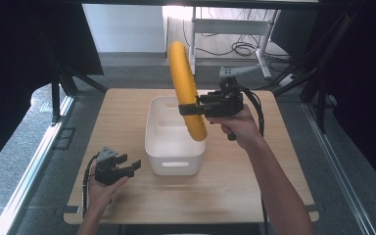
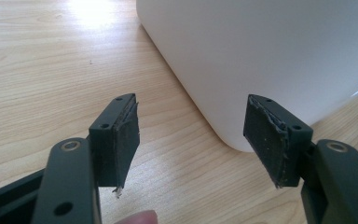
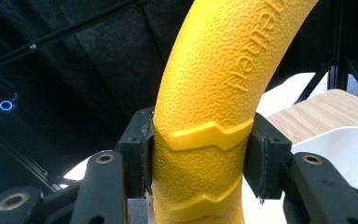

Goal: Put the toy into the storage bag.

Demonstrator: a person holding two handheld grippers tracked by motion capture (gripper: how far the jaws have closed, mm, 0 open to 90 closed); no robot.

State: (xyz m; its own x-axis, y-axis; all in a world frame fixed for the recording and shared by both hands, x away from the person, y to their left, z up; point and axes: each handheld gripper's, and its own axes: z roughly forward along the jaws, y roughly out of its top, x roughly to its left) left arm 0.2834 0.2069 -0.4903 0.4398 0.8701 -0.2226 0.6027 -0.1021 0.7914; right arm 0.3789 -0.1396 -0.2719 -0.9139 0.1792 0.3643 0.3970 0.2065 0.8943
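One yellow ring (image 1: 186, 88), thick and pebble-textured with raised ribs, hangs upright on edge above the white bin (image 1: 172, 159), its lower arc dipping toward the bin's right rim. Only a short stretch of that lower arc is clamped, so most of its weight stands high above the grip; the likely trouble is the ring pivoting or tipping between the pads, or striking the bin's rim on the way down and dragging the light bin across the wooden table (image 1: 127, 112).

In the right gripper view the ring passes straight up between the jaws, a rib sitting level with the pads, both pads pressed against its sides. The right gripper (image 1: 192, 109) is thus closed around the ring, held level above the bin.

The left gripper (image 1: 127, 164) rests low on the table, just left of the bin's near corner, its jaws spread wide and holding nothing; the bin's wall shows beyond them, apart from both fingertips (image 2: 121, 135).
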